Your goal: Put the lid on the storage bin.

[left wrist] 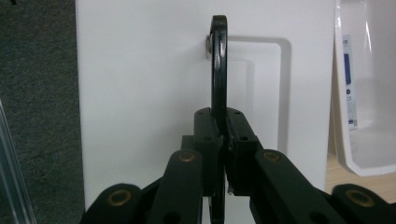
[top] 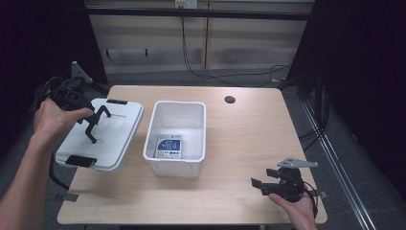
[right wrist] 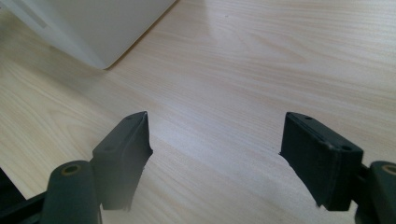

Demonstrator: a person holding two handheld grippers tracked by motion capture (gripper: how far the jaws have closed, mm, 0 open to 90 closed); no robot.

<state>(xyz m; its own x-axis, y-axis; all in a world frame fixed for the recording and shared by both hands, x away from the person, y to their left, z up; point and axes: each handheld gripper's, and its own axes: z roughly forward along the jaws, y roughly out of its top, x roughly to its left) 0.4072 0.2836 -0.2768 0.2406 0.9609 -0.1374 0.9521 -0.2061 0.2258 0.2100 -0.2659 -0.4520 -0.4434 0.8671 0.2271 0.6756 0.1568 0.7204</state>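
The left gripper [top: 95,123] is clamped on the black handle [left wrist: 218,70] of a white lid [top: 112,143], its jaws pinching the thin handle edge-on from both sides, and the lid hangs tilted from that grip over the table's [top: 239,139] near-left corner. Just beside this gripper, on the side toward the other hand, stands an open white bin [top: 176,139], apart from the lid's edge, with nothing between them. Inside the bin a small white and blue packet [top: 169,146] lies flat on the bottom. The right gripper [top: 261,186] rests low near the table's front edge, well apart from the bin, its jaws spread wide with only bare wood between them; the bin's corner [right wrist: 93,28] shows ahead of it and to one side. A round cable hole [top: 230,99] sits in the tabletop beyond the bin, far from both grippers
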